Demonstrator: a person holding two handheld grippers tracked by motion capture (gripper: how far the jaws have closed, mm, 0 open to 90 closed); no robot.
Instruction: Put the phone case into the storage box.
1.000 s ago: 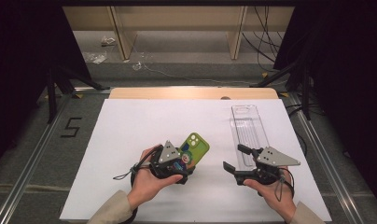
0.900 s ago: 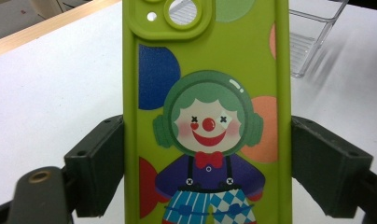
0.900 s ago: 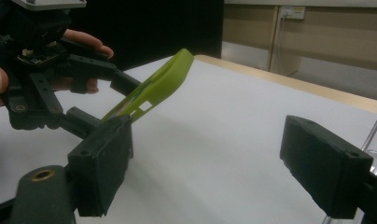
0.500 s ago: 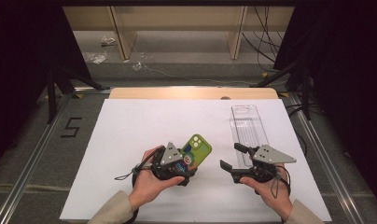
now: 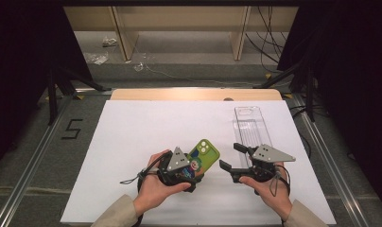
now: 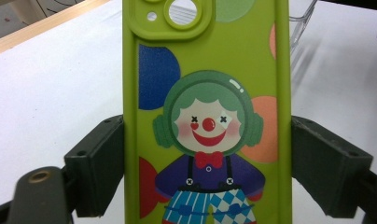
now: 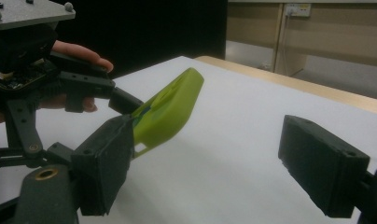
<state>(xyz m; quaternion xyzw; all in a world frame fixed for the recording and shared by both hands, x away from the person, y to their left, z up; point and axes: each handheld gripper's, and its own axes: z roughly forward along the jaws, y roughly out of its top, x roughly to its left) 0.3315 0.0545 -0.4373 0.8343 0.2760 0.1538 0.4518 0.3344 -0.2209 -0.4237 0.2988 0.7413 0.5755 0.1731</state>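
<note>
High view: clear tray (image 5: 252, 124) lies on the white sheet (image 5: 146, 127) at the right, long axis running away from the person; nothing can be made out inside it. Left gripper (image 5: 191, 176) pinches the green case (image 5: 204, 154) by its two long edges. Case sits near the sheet's middle, well left of the tray. Its long axis slants up and away to the right, camera-hole end farthest from the hand.

Left gripper view: jaws pressed against both sides of the case, clown print facing the camera, clown's head toward the camera-hole end.

Right gripper view: case is tilted, far end raised off the sheet, held by the other gripper. Right gripper (image 5: 234, 158) has its jaws spread wide with nothing between them, just right of the case and touching neither it nor the tray.
</note>
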